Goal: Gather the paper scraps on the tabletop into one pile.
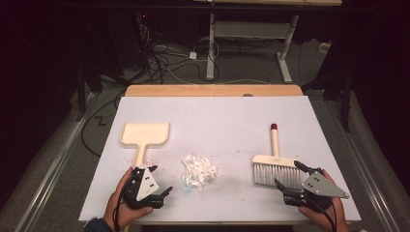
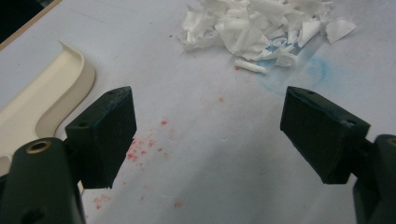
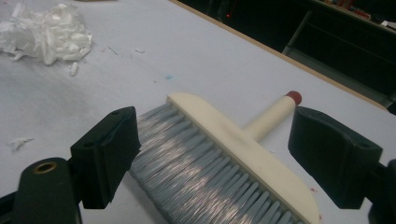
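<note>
A hand brush (image 1: 273, 164) is lying flat on the white surface (image 1: 217, 121) at the person's right, bristles toward the near edge and its red-tipped handle pointing away. A cream dustpan (image 1: 144, 135) is lying at the left, and a heap of shredded white paper (image 1: 198, 171) is sitting between the two.

The right claw (image 1: 295, 180) is being held just over the bristle end of the brush with its jaws spread wide and nothing between them. The left claw (image 1: 159, 181) is being held near the dustpan's handle, jaws likewise wide apart and empty.

The brush is being judged light and rigid along its cream back and handle, while the bristles would yield and splay under a squeeze; the narrow handle is being judged the surest place to be taken. The dustpan is looking like thin, stiff, smooth plastic, best gripped by its handle. The paper shreds are likely to scatter easily.

In the left gripper view, red specks and a faint blue smear are being shown on the surface beside the paper, far plainer than from above. In the right gripper view, the separate bristle strands are being made out.
</note>
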